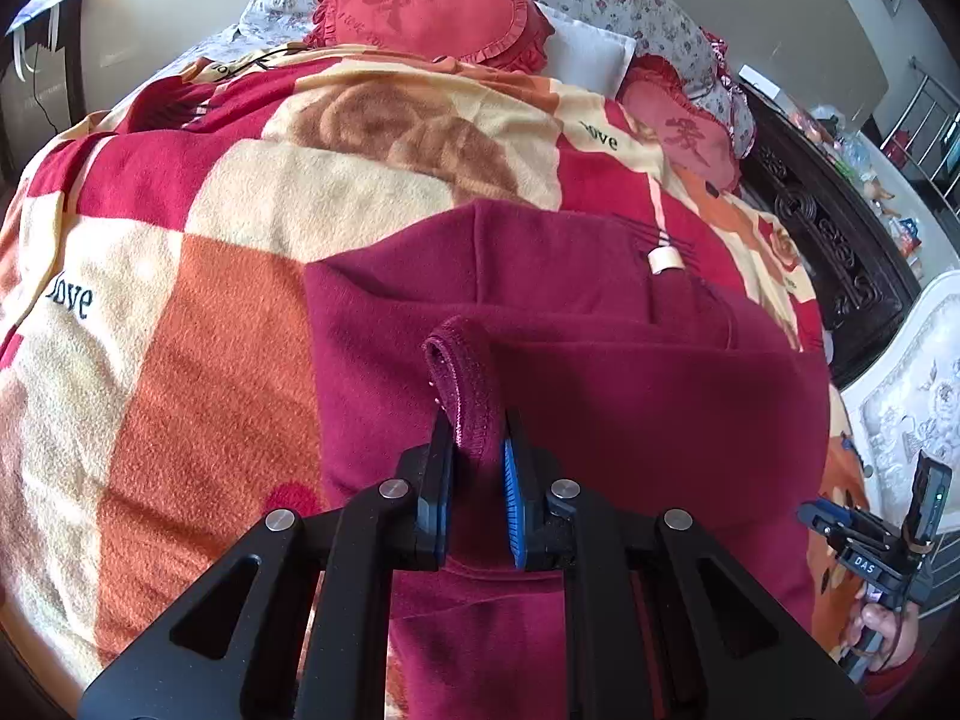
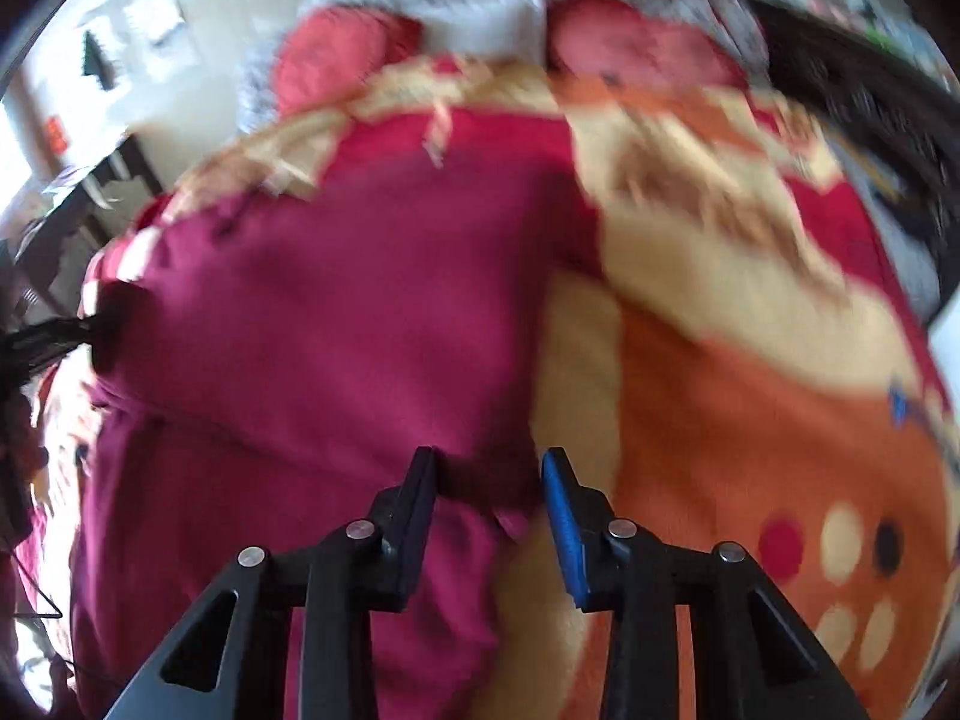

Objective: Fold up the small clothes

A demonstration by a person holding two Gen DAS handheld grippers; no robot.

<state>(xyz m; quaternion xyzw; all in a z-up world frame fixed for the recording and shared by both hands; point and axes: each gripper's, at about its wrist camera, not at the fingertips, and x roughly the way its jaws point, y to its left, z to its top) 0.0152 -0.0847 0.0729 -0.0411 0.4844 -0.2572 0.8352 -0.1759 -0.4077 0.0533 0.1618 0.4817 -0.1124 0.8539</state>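
Pinching a hemmed edge of the dark maroon fleece garment, the left gripper has its jaws pressed nearly together w/ a fold of the fabric sticking up between the blue-padded finger and the black one. Garment lies spread on a plush blanket in red, cream and orange blocks w/ rose print and "love" lettering, which covers the bed. A small white tag shows on the garment's far part, near the blanket edge of it. Past the blanket: a red heart-shaped frilled cushion at the head of the bed, a second smaller red cushion to its right, a white pillow between them, floral grey bedding behind. Dark carved wooden furniture stands beside the bed on the right. Right gripper, seen in its own view (blurred), has jaws spread apart; the garment's right edge sits in the gap between them, but pads aren't pressing on it as far as I can tell; blanket shows under the blue finger side. In left wrist view the right gripper's body appears low at right edge, a hand gripping its handle. Left gripper visible at far left of right wrist view, touching garment's left edge.
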